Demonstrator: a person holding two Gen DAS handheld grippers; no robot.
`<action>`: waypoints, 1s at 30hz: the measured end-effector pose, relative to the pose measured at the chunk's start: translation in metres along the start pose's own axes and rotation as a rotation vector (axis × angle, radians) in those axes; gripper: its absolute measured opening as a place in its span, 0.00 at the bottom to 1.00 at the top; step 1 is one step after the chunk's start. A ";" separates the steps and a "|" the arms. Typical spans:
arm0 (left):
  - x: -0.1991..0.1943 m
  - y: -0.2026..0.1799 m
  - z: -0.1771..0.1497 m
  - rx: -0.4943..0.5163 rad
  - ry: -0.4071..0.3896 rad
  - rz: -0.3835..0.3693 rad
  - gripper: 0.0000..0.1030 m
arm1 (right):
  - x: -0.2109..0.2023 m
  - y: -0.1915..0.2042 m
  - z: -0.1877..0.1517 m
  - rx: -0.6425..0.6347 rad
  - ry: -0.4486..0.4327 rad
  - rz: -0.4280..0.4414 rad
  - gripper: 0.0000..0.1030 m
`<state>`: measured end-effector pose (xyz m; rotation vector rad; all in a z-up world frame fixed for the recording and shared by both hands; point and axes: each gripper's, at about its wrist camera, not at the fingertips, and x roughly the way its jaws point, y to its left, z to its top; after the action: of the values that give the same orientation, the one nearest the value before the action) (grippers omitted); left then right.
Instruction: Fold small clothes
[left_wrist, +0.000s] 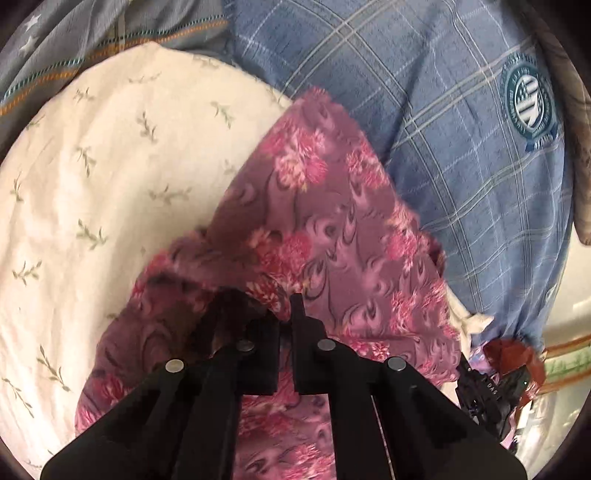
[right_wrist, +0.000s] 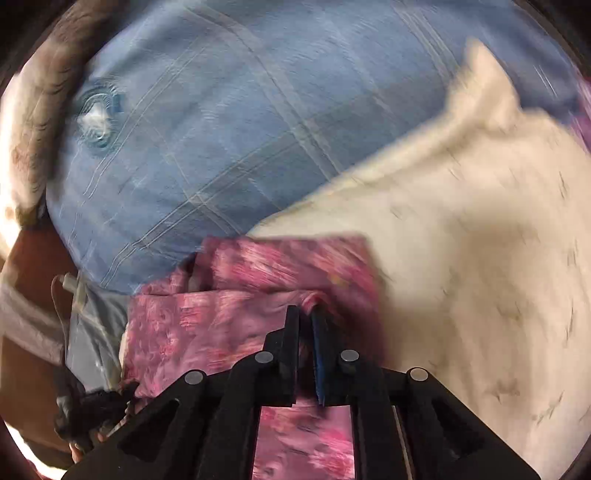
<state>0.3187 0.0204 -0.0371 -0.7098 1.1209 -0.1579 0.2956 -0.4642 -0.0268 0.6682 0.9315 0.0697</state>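
I count one pink floral cloth (left_wrist: 325, 206), one cream leaf-print sheet (left_wrist: 110, 177), one blue plaid shirt (left_wrist: 461, 122), and two black grippers: left (left_wrist: 286, 310), right (right_wrist: 304, 314).

The right gripper (right_wrist: 306, 314) pinches a fold of the pink floral cloth (right_wrist: 236, 295), which lies over a cream sheet (right_wrist: 480, 240) beside a blue plaid shirt (right_wrist: 221, 129); the view is motion-blurred.

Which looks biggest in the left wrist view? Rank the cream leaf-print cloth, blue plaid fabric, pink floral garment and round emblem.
1. Cream leaf-print cloth and blue plaid fabric: too close to separate.
2. Pink floral garment, enlarged by nearness.
3. Round emblem.
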 end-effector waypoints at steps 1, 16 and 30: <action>-0.002 0.001 -0.002 0.007 -0.003 -0.013 0.03 | -0.008 -0.011 -0.007 0.057 -0.029 0.098 0.11; -0.030 -0.020 -0.008 0.016 -0.032 -0.077 0.03 | -0.063 0.032 -0.006 -0.135 -0.170 0.321 0.01; -0.098 0.042 -0.045 0.049 -0.055 0.102 0.31 | -0.081 0.003 -0.084 -0.165 -0.035 0.115 0.32</action>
<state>0.2262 0.0780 0.0028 -0.6089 1.0945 -0.0784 0.1831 -0.4469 -0.0021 0.5673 0.8431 0.2342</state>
